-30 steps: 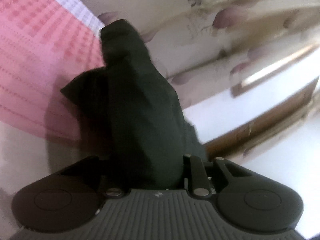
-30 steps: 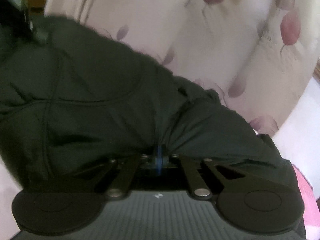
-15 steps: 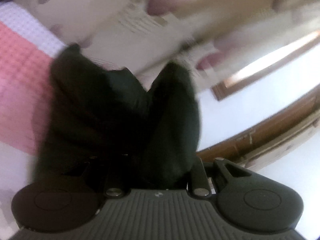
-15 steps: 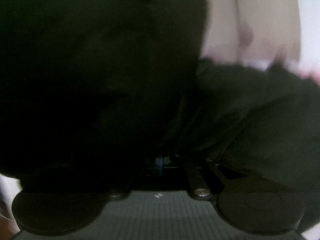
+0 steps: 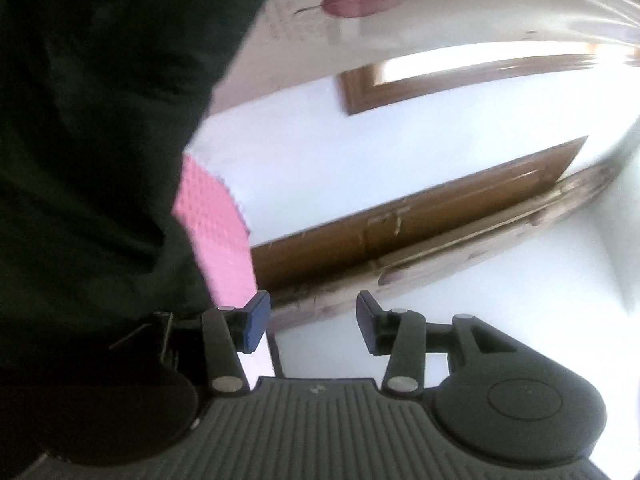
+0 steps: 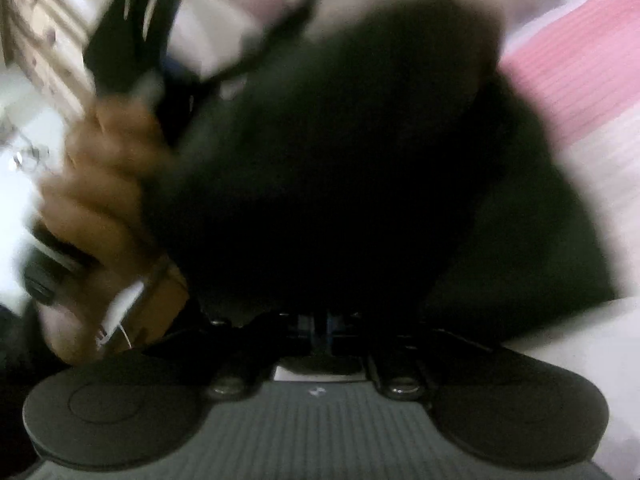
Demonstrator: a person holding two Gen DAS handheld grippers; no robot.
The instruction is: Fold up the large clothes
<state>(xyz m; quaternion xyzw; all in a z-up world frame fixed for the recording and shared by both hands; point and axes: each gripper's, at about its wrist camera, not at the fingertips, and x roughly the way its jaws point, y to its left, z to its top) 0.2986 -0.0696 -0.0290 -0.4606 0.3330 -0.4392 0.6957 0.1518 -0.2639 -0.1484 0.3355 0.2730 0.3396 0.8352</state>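
1. Left wrist view: the left gripper (image 5: 312, 322) sits at lower centre with its jaws spread apart and nothing between them; through the gap only pale wall shows. The dark garment (image 5: 96, 152) fills the left half of the frame, from the top edge down to the lower left, draped over the gripper's left side but not clamped. A strip of pink checked bedding (image 5: 216, 236) shows just right of the cloth, and a brown wooden frame (image 5: 420, 216) crosses the middle right.

2. Right wrist view (heavily blurred): the right gripper (image 6: 316, 328) at lower centre has its jaws drawn close together, with the dark garment (image 6: 340, 168) bunched straight out of them, so it appears to be pinching the fabric. The cloth covers the centre of the frame. At the left, the person's hand (image 6: 104, 208) holds the handle of the other tool. Pink bedding (image 6: 576, 80) lies at upper right.

3. Step in hand, as I judge it: mid-fold, one corner let go while the other side is carried.

4. The next move likely calls for the free left gripper to find and pinch a fresh edge. The cloth must be laid flat first, since it hangs bunched now.
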